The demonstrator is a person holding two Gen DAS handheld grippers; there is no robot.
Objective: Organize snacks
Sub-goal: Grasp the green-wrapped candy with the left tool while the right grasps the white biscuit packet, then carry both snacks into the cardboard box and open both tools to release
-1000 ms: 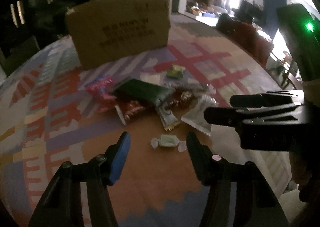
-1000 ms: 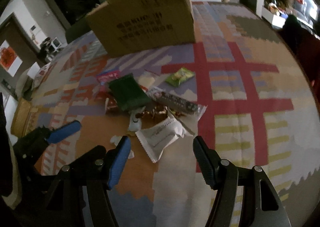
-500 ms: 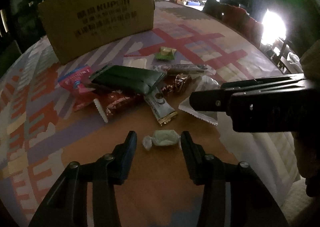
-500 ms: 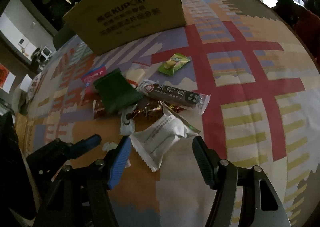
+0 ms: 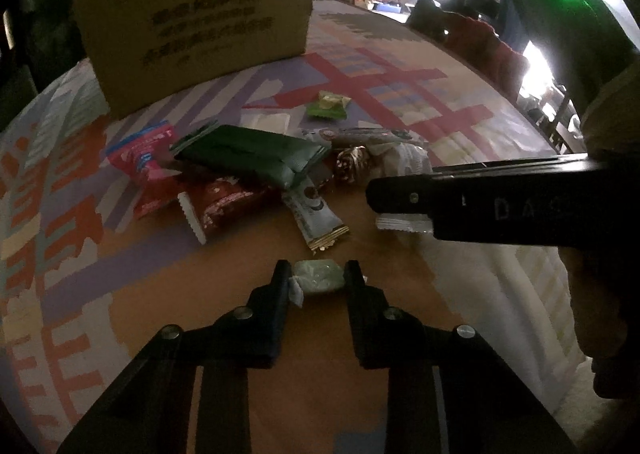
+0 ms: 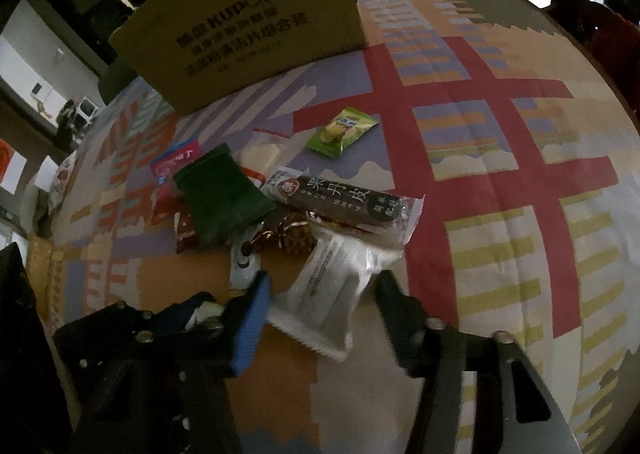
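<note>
Left gripper (image 5: 318, 274): jaws had just closed onto the green candy (image 5: 319, 277); pinched on the tablecloth (image 5: 460, 101).
Right gripper (image 6: 322, 296): narrowing, unclamped; straddled the white packet (image 6: 332, 290).
Beyond: snack pile; cardboard box (image 6: 256, 17), likely destination.

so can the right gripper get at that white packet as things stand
Probably yes. The white packet lies between the fingers of the right gripper, whose jaws have just been closing with a gap still showing on the right. Its top end sits against the dark bar, which might drag.
</note>
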